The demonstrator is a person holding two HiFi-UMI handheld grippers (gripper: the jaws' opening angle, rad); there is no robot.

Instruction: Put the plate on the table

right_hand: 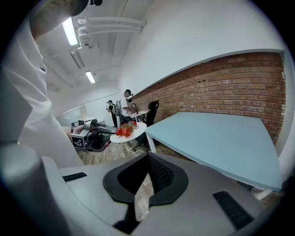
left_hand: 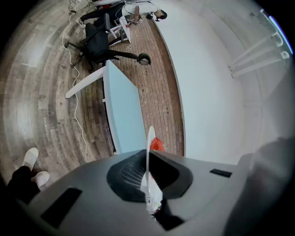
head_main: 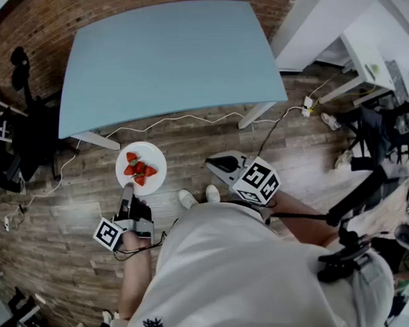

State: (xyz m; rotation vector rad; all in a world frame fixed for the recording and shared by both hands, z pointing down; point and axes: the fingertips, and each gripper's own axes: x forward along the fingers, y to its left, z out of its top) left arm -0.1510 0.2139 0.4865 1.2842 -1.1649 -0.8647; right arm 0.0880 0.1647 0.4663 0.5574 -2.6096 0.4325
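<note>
We are holding the plate (head_main: 153,156) by its near rim w/ the left gripper (head_main: 127,194), jaws clamping that edge, strawberries (head_main: 139,170) sitting on it, plate hanging over the floor (head_main: 66,224), short of the table (head_main: 167,53) front edge, right gripper (head_main: 215,164) hovering to its right, jaws pressed together, gripping nothing.

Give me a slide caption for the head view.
Left claw carries a white plate of strawberries above the wooden floor, short of the light blue table.

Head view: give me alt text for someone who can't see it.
The left gripper holds a white plate of strawberries by its rim over the wood floor, short of the blue table. The right gripper hangs empty beside it.
</note>
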